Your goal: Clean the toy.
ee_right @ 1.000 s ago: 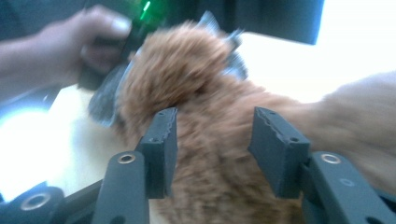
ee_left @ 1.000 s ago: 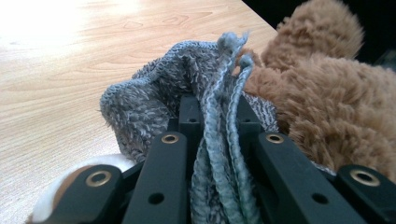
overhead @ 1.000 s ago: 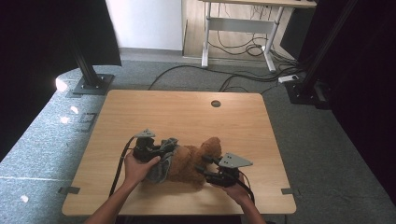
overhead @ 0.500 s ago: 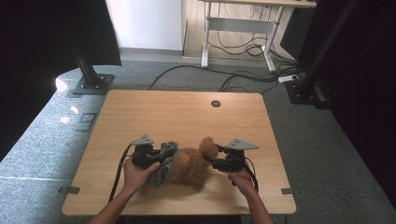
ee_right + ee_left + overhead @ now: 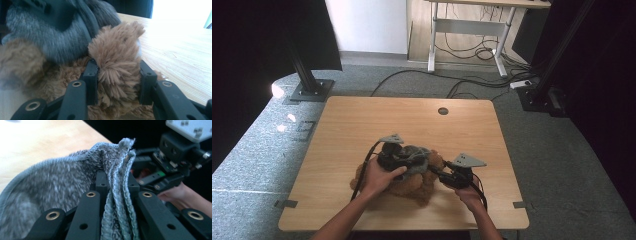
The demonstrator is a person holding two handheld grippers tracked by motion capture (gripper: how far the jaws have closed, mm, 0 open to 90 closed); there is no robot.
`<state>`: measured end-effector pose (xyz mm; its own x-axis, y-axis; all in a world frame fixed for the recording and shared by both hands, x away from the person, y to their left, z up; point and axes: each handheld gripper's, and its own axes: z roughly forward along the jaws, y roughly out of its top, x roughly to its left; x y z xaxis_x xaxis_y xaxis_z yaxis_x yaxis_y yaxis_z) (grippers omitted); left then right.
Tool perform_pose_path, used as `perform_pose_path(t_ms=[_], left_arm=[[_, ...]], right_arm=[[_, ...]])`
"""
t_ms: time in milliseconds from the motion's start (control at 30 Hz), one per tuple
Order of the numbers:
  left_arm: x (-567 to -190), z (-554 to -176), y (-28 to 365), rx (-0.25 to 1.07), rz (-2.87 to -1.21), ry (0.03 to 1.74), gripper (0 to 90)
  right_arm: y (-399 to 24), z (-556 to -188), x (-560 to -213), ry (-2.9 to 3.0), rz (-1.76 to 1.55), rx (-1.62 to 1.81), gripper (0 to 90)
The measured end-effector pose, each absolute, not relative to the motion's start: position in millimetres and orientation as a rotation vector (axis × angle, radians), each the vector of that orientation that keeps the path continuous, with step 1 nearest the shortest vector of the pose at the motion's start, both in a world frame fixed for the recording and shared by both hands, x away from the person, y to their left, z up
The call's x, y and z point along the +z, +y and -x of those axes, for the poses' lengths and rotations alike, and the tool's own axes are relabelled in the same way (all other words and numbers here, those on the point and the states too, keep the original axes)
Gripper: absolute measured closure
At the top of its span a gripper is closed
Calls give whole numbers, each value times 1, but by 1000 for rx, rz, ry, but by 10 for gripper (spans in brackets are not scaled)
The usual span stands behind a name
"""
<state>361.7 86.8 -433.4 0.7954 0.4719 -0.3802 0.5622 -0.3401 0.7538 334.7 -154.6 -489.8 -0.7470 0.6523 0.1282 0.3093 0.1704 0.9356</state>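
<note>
Between the left gripper's point(image 5: 115, 195) jaws: folded edge of grey knit garment point(image 5: 57, 185), pinched tight. Right gripper point(image 5: 117, 82) has just been closing, pads now squeezing a tuft of the brown plush toy point(image 5: 117, 55) lying near the table's point(image 5: 362, 120) front edge under both claws. Both soft, light, floppy; fur compresses, may slip; grip seams or a limb. Toy's face and shape hidden under garment and hands; which limb is held unclear.

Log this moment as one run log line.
left gripper: shut on grey knitted cloth | right gripper: jaws just closing on brown furry plush toy | wooden table
</note>
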Motion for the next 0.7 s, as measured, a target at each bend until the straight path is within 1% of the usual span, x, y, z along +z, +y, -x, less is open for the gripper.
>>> perform_pose_path(t_ms=[167, 333, 433, 700], left_arm=[[-441, -358, 86, -69, -2044, 781, 785], [-445, -359, 102, -65, -2012, 823, 788], [-448, -358, 123, -44, -1987, 866, 789], [-461, -345, 169, -58, -1923, 931, 790]], right_arm=[[-160, -335, -494, 2148, -949, 1575, 608], [-159, -333, -494, 2141, -937, 1577, 614], [-162, -333, -495, 2128, -946, 1579, 614], [-164, -331, -497, 2122, -955, 1579, 615]])
